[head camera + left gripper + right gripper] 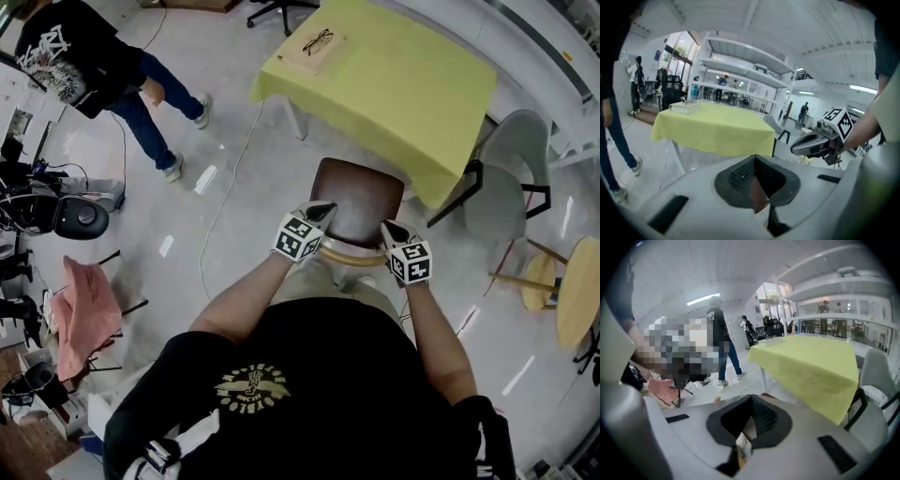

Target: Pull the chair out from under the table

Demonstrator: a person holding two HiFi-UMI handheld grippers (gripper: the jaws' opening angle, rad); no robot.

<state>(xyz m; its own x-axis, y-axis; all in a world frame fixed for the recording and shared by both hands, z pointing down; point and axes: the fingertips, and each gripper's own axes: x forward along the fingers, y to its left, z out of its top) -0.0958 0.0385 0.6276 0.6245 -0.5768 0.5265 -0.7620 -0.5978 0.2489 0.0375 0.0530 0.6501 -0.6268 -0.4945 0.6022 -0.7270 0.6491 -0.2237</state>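
Note:
The chair, with a brown seat [356, 199] and a curved wooden backrest [349, 255], stands just in front of the near edge of the table under a yellow cloth [394, 89]. Its seat shows almost whole, clear of the cloth. My left gripper [322, 213] hovers over the backrest's left end and my right gripper [387, 229] over its right end. Both point toward the table. In the left gripper view the left gripper [755, 162] has its jaws shut with nothing between them. The right gripper [751, 402] looks the same in its own view.
A pair of glasses on a board [317, 42] lies at the table's far corner. A grey chair [511, 178] and wooden stools [562, 286] stand to the right. A person [94, 66] stands at the upper left, a pink cloth on a stand [84, 314] at the left. A cable [225, 202] runs across the floor.

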